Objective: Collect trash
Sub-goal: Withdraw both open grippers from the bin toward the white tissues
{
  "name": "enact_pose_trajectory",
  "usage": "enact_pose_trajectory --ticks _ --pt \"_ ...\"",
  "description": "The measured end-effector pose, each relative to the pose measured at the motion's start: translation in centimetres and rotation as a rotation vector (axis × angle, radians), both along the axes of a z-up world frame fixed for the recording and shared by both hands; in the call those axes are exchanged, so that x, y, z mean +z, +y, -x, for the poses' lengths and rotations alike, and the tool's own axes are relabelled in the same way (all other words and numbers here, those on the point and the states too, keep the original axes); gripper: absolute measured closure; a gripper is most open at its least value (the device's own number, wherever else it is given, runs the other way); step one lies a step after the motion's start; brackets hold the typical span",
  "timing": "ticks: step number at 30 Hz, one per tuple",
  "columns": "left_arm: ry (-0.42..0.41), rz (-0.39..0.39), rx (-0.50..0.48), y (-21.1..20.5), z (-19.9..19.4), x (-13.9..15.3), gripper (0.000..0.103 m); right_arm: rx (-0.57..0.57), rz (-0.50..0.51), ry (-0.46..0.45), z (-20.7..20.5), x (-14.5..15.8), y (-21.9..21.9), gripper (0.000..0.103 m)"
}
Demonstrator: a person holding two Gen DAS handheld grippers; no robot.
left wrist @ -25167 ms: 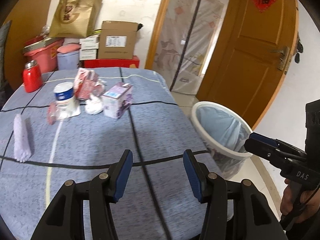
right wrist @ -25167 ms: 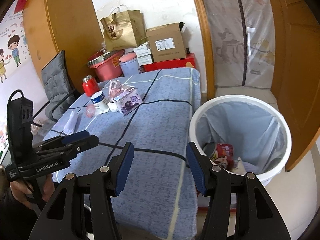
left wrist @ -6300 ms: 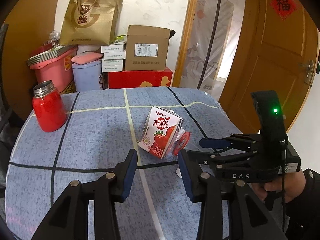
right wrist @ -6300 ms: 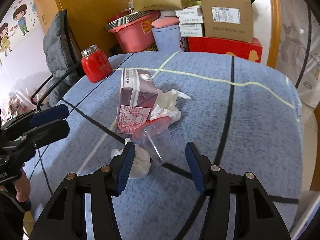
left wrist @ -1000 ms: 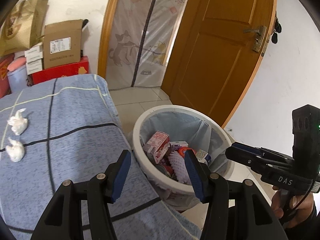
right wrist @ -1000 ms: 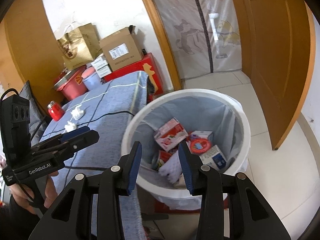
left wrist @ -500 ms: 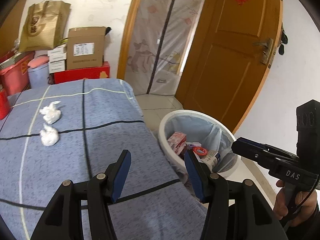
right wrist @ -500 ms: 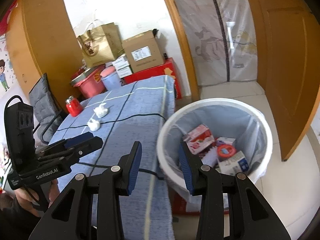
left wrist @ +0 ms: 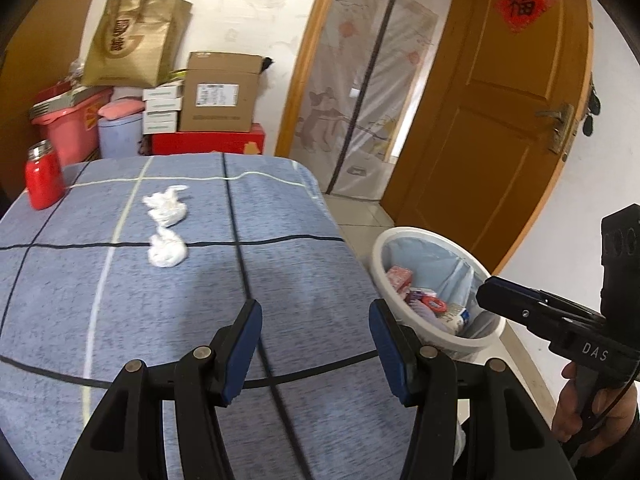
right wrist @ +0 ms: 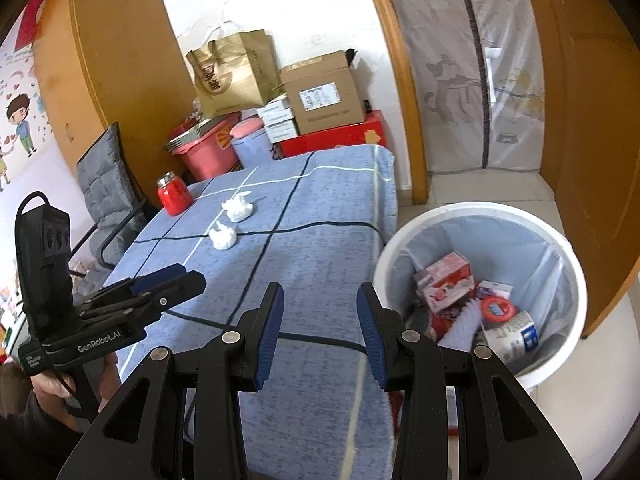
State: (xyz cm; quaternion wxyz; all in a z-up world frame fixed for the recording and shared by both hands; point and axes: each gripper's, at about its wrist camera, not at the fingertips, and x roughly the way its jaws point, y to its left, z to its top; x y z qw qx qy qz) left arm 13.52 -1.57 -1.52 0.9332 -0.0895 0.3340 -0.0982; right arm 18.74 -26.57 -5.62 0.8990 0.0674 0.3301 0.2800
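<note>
While both grippers gape empty, tissue wads (left wrist: pixel 167 252) sit mid-table (left wrist: pixel 300 280); bin (right wrist: pixel 404 240) beside edge.

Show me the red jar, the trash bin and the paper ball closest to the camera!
red jar (left wrist: pixel 43 182), left wrist view, middle of its red body
trash bin (right wrist: pixel 472 211), right wrist view, far white rim
nearer paper ball (left wrist: pixel 167 251), left wrist view, centre of the wad

Two crumpled tissues (left wrist: pixel 167 232) on blue tablecloth (left wrist: pixel 300 272)

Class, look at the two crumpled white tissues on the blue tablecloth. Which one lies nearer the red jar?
The farther tissue, beyond the black line. It sits closer to the red jar than the nearer tissue, which lies on that line.
</note>
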Motion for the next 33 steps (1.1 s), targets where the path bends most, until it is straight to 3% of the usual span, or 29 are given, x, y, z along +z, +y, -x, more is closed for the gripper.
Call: enact_pose_trajectory --ticks 20,33 --pt "-0.003 -0.019 0.161 8.1 -1.3 0.4 0.047 0.102 0.035 -0.026 -2.1 1.0 6.8 0.064" --pt "0.076 -0.039 0.168 9.8 -8.5 -3.2 0.047 0.136 0.036 -0.015 -5.1 0.2 9.5 0.064"
